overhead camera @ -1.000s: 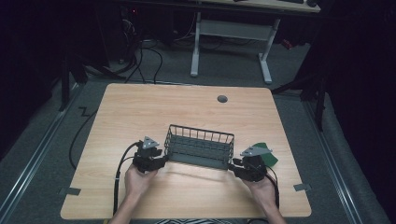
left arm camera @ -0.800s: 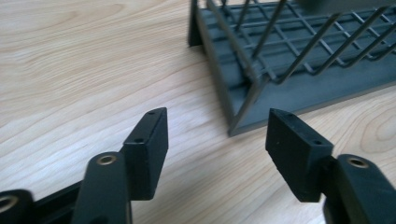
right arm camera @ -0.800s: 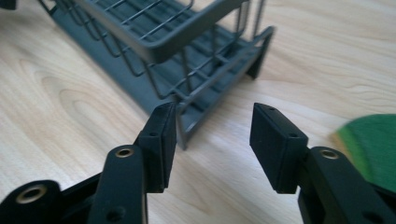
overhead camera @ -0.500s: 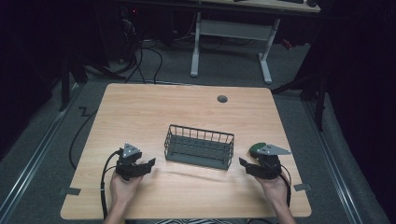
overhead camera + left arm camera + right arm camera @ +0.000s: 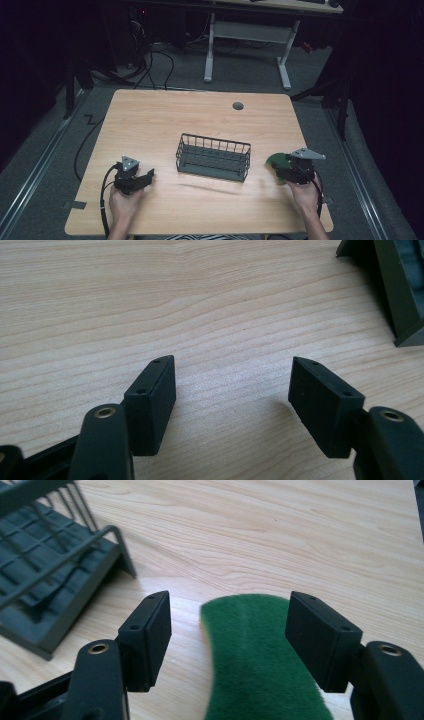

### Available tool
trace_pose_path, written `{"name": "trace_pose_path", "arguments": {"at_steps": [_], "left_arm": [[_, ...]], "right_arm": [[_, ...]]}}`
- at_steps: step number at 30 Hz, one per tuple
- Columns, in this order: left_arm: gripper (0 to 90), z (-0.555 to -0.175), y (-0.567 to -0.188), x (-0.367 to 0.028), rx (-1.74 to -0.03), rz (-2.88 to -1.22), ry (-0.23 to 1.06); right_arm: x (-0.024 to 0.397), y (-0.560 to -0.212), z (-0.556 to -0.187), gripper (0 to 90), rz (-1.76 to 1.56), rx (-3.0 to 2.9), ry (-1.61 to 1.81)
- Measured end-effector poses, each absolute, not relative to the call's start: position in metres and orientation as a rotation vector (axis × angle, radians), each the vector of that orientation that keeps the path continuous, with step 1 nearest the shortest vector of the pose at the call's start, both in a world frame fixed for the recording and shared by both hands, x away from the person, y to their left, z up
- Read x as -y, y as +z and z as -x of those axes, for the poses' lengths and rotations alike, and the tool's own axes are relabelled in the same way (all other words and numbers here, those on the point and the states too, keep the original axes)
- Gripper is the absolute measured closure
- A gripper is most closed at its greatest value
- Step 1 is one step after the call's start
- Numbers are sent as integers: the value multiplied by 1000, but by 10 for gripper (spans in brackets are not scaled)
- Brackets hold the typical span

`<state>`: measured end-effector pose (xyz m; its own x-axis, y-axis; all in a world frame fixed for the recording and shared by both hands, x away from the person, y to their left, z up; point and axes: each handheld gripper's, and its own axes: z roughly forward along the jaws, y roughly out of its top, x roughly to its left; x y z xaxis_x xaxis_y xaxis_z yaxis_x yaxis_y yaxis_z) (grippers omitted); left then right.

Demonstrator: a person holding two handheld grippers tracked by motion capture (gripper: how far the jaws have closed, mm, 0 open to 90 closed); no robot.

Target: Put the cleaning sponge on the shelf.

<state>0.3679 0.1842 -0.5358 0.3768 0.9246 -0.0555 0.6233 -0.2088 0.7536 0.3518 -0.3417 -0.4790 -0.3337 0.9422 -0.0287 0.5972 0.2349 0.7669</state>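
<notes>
**poster1:** Basket [image 5: 213, 157] sits mid-counter [image 5: 165, 120], a bit toward the person's edge. Dark wire thing, long axis running left-right, right end angled slightly nearer the person, open side up.

**poster2:** And the claws?

**poster1:** Left claw [image 5: 148, 175] is well off the basket's left end, jaws spread over bare wood. In the left gripper view only the basket's corner [image 5: 400, 290] peeks in top right. Right claw [image 5: 278, 169] is past the right end, jaws also spread, with a green sponge [image 5: 262, 655] between them, not pinched as far as I can tell. Sponge lies flat on the wood, long axis along the claw.

**poster2:** Room?

**poster1:** Light wood counter with a grommet [image 5: 238, 106] near the far edge, grey floor, cables [image 5: 155, 55], a white-legged desk [image 5: 250, 35] behind, dark all round.
</notes>
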Motion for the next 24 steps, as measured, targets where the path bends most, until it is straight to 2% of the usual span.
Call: {"name": "trace_pose_path", "arguments": {"at_steps": [6, 24], "left_arm": [[334, -369, -536, -179, -1329, -1964, 582], [317, -369, -536, -179, -1325, -1967, 575]], "right_arm": [[352, -489, -365, 307, -1460, -2020, 886], [353, -506, -376, 238, -1501, -2108, 789]]}}
